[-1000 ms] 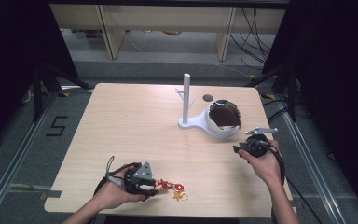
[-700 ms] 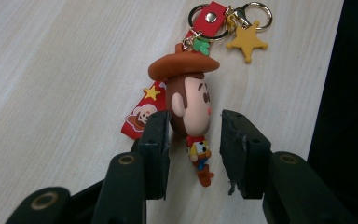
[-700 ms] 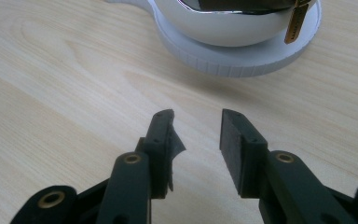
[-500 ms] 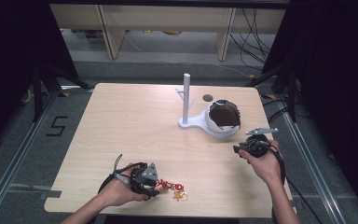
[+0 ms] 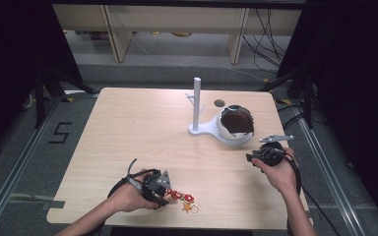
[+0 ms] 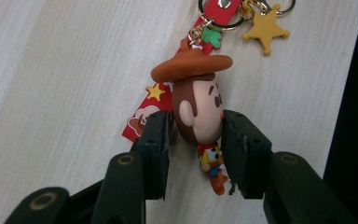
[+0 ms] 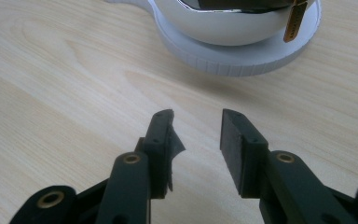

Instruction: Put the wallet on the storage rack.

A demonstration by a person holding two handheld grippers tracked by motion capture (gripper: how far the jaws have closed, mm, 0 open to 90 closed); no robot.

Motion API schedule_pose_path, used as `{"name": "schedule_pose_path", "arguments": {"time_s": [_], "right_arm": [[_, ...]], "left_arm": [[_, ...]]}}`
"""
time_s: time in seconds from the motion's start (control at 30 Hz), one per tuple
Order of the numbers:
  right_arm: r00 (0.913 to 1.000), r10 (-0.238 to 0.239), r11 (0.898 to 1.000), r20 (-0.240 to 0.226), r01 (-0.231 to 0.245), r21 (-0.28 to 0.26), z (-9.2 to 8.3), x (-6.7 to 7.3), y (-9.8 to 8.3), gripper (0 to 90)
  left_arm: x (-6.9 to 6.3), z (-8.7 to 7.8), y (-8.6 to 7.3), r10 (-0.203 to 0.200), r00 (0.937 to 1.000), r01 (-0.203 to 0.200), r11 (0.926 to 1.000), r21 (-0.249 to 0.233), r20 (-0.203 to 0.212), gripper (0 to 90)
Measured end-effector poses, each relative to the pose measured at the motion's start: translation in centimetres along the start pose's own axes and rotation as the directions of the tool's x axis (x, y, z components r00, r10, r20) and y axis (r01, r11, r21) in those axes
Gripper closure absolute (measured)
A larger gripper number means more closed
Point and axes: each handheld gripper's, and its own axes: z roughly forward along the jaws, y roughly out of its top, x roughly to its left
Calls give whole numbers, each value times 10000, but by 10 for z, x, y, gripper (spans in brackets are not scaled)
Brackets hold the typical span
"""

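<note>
Light wood-grain rectangular tabletop (image 5: 142,132) carries all items. Toward the far right stands a white plastic stand (image 5: 197,129) with an upright post (image 5: 196,101) and a rounded white bowl-shaped holder (image 5: 226,135) at its base; a dark brown item (image 5: 237,123) sits in the holder, identity not resolvable. In the right gripper view the holder's white ribbed base (image 7: 242,60) lies ahead of the jaws, with a small gold tag (image 7: 294,21) hanging at its rim. Right hand-held gripper (image 5: 252,158) sits near the right edge of the tabletop, just short of the holder; its jaws stand apart with only bare wood between them (image 7: 196,135), nothing gripped. Left hand-held gripper (image 5: 163,197) is low over the near edge of the tabletop, left of centre. Its jaws are clamped on the head of a small rubber cowboy-figure keychain (image 6: 198,112) with a brown hat, the pads pressing both sides of the head. The figure's small body hangs below between the jaws. A red printed strap (image 6: 144,116) runs behind the figure; a gold ring (image 6: 223,18) and a yellow star charm (image 6: 265,30) lie beyond it on the wood. In the high view the keychain (image 5: 184,199) trails rightward from the left gripper, close to the near edge.
</note>
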Motion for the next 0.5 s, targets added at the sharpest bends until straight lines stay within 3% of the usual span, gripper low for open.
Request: {"name": "schedule_pose_path", "arguments": {"time_s": [0.13,0.2,0.27,0.4,0.47,0.5], "right_arm": [[10000,39,10000,-57,-39,1,1,0,0,649],[9999,-141,9998,-99,139,-164,2,-1,-1,648],[9997,95,10000,-244,-94,29,2,-1,-1,648],[9999,19,9999,-109,-20,-106,1,1,-3,648],[9997,237,9997,-81,-237,-64,1,2,-4,647],[9995,-71,9998,-297,66,-175,2,1,-6,647]], "left_arm": [[0,2,2,242,9997,-241,9995,218,-37,625],[-2,4,2,151,9999,-149,9997,179,-80,659],[-2,3,1,157,9997,-155,9998,139,-180,668],[-2,0,-1,-236,9986,224,9994,-260,-470,676],[-1,-3,-2,-389,9979,357,9975,-616,-523,677],[0,-6,-2,-427,9975,384,9964,-760,-560,678]]}}
